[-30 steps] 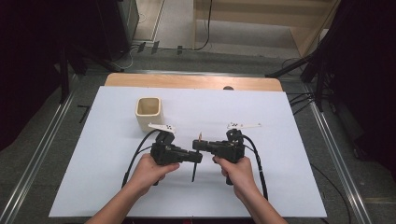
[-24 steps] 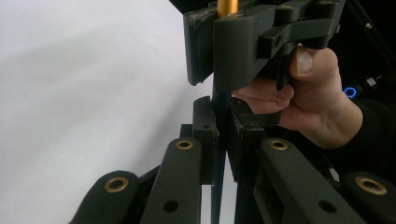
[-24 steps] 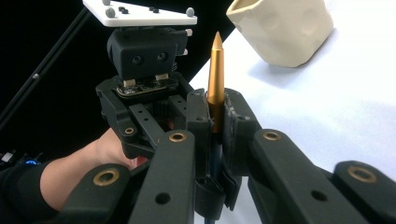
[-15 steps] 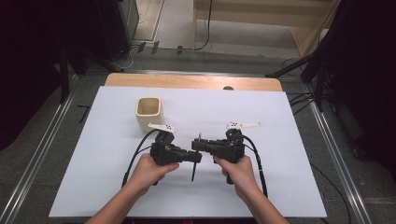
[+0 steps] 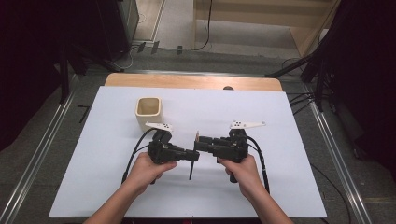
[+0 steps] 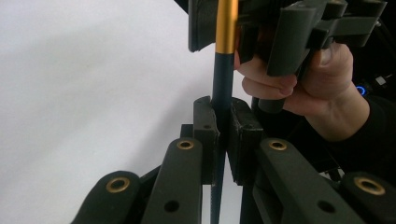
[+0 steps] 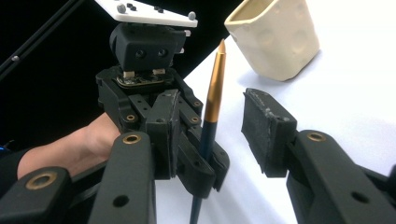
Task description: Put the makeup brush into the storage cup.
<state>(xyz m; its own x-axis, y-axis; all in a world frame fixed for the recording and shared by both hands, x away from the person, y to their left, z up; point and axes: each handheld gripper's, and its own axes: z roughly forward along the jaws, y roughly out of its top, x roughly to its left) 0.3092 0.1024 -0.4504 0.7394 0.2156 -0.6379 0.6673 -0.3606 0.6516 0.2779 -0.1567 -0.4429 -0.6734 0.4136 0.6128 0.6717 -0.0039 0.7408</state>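
since the earlier frame our right gripper (image 7: 210, 135) has just been opening off the brush (image 7: 212, 100); our left gripper (image 6: 223, 135) stays clenched on it mid-desk (image 5: 280, 186), keeping it upright for the cup (image 5: 149, 113).

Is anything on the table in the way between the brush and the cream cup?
Nothing visible. The brush, clamped in the left claw, has bare white table between it and the cream cup.
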